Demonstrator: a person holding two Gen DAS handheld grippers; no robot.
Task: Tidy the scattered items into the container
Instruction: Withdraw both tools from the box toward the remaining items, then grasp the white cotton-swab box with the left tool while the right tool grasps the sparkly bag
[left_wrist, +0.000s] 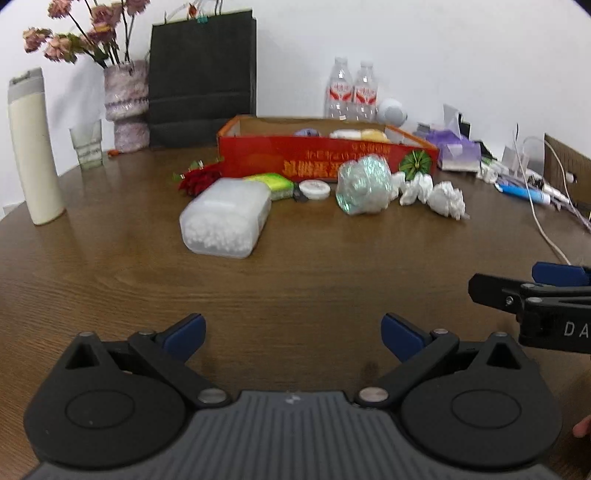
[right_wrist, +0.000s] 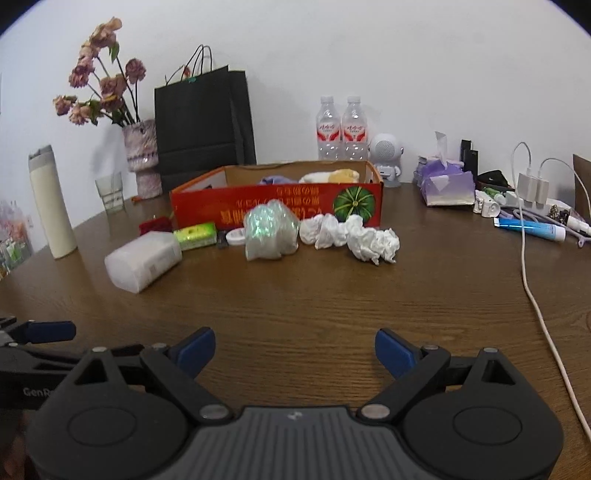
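A red cardboard box (left_wrist: 325, 157) (right_wrist: 221, 206) stands at mid-table and holds a few items. In front of it lie a translucent plastic case (left_wrist: 226, 218) (right_wrist: 142, 260), a green packet (left_wrist: 275, 184) (right_wrist: 195, 234), a small white round lid (left_wrist: 314, 190) (right_wrist: 235, 236), a red flower piece (left_wrist: 197, 181) (right_wrist: 153, 225), a crumpled shiny wrapper (left_wrist: 364, 184) (right_wrist: 269, 234) and crumpled white tissues (left_wrist: 432, 194) (right_wrist: 354, 234). My left gripper (left_wrist: 291, 334) is open and empty, well short of them. My right gripper (right_wrist: 295, 350) is open and empty too.
A cream flask (left_wrist: 33, 147), a glass (left_wrist: 86, 144), a flower vase (left_wrist: 125, 103), a black paper bag (left_wrist: 203, 77) and two water bottles (left_wrist: 352, 92) stand behind. Purple tissue pack (right_wrist: 447, 182), blue tube (right_wrist: 528, 229) and white cable (right_wrist: 532, 291) lie right.
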